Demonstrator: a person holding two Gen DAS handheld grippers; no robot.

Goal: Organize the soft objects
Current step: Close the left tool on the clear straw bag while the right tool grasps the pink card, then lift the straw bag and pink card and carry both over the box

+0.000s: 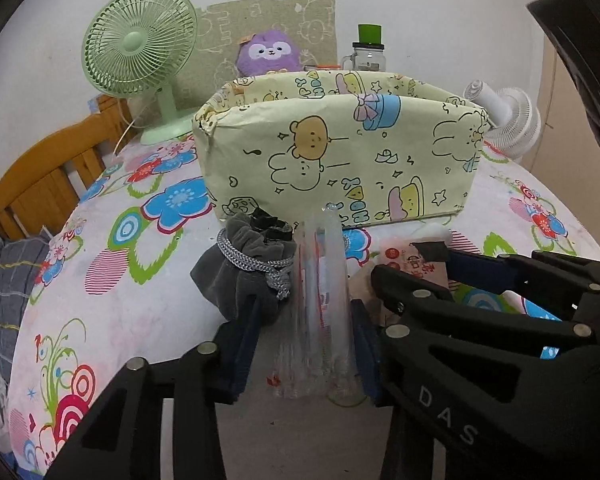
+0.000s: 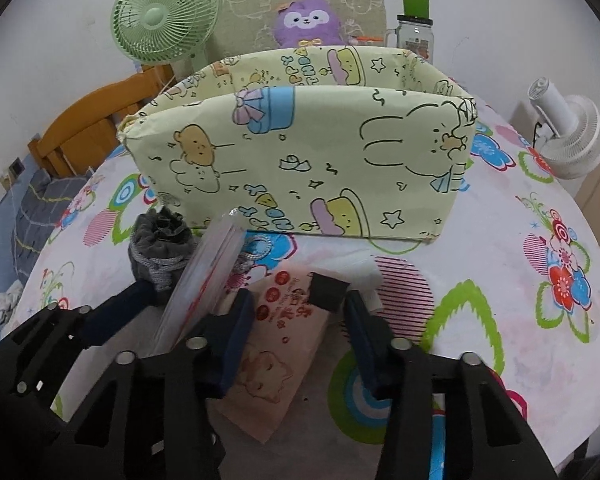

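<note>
The left claw (image 1: 306,344) pinches a clear plastic packet (image 1: 320,312) before the patterned box (image 1: 340,160).

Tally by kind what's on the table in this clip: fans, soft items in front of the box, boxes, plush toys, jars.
Fans: 2 (green fan, white fan)
Soft items in front: 3 (grey pouch, clear bag, pink packet)
Boxes: 1 (box)
Plush toys: 1 (purple plush)
Jars: 1 (jar)
Total: 8
</note>
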